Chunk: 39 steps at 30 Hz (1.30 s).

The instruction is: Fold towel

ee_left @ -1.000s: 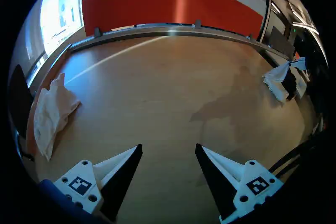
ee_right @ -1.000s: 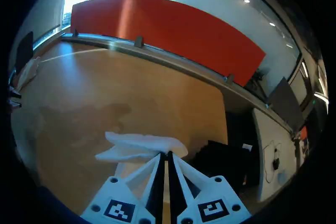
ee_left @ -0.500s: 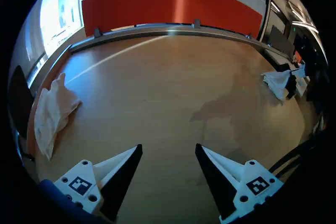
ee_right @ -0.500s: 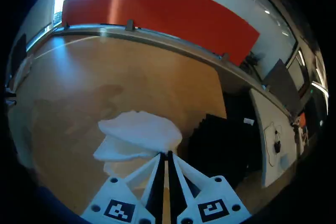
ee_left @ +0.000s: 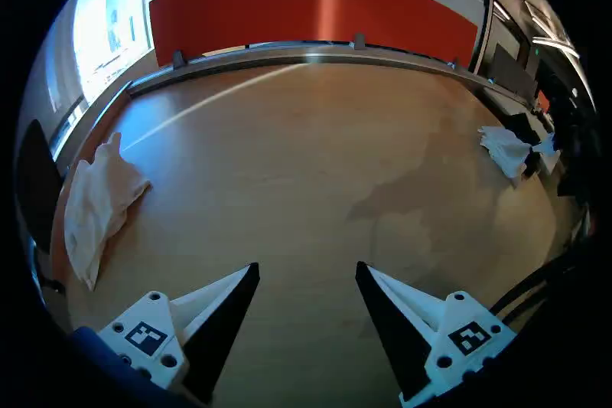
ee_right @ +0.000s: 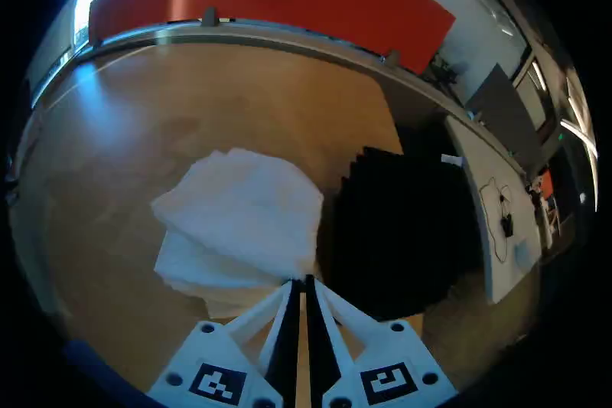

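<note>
Right gripper (ee_right: 304,282) clamped shut on the near corner of the folded towel (ee_right: 245,209), close by the table (ee_right: 191,102) edge; left gripper (ee_left: 306,266) spread wide, holding nothing; risk of layers fanning apart or sliding off the edge if dragged by so thin a pinch.

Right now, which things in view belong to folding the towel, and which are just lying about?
Belongs to the job: folded white cloth towel, pinched in the shut right gripper; open left gripper; light wooden tabletop.
Lying about: crumpled white cloth at the table's edge, untouched, perhaps a later towel; long orange divider panel behind the table.
</note>
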{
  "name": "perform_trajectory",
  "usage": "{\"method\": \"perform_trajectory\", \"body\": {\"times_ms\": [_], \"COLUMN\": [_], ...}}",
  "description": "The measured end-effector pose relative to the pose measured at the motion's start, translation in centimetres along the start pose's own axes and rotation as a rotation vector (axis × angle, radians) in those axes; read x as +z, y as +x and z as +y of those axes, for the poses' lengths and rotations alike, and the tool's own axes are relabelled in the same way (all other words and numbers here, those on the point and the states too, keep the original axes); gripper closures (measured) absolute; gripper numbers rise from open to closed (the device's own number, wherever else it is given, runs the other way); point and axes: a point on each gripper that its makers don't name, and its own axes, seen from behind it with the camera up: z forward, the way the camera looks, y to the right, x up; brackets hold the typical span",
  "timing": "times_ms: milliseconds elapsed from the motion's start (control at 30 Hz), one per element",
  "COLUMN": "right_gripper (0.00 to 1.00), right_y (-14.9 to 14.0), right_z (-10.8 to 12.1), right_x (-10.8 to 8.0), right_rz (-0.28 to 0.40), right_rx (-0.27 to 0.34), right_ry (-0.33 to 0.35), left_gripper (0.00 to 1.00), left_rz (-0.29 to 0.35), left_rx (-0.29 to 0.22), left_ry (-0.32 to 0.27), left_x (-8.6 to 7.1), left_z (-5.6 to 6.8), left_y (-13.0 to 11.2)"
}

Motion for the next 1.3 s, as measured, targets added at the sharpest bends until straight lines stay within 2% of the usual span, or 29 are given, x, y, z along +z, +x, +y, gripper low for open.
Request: {"method": "perform_trajectory", "body": {"times_ms": [600,867,1067,1233,1300], "right_gripper": [0.94,0.89,0.81,0.66,0.65], "right_y": [-3.4,-3.9,-3.9,-3.7,-3.5], "right_z": [0.6,0.6,0.5,0.2,0.0], "right_x": [2.6,3.0,2.5,1.7,1.4], "right_rz": [-0.115,-0.122,-0.106,-0.077,-0.064], "right_rx": [0.009,0.012,0.012,0.011,0.008], "right_ry": [-0.046,-0.056,-0.058,-0.053,-0.05], "left_gripper": [0.06,0.07,0.07,0.07,0.06], "left_rz": [-0.006,-0.013,-0.012,-0.01,-0.009], "left_rx": [-0.001,0.0,0.001,0.003,0.005], "left_ry": [0.012,0.015,0.01,0.005,0.003], "left_x": [-0.4,-0.4,-0.3,-0.1,0.0], "left_z": [-0.5,-0.6,-0.6,-0.4,-0.3], "left_y": [-0.4,-0.7,-0.5,-0.3,-0.2]}}
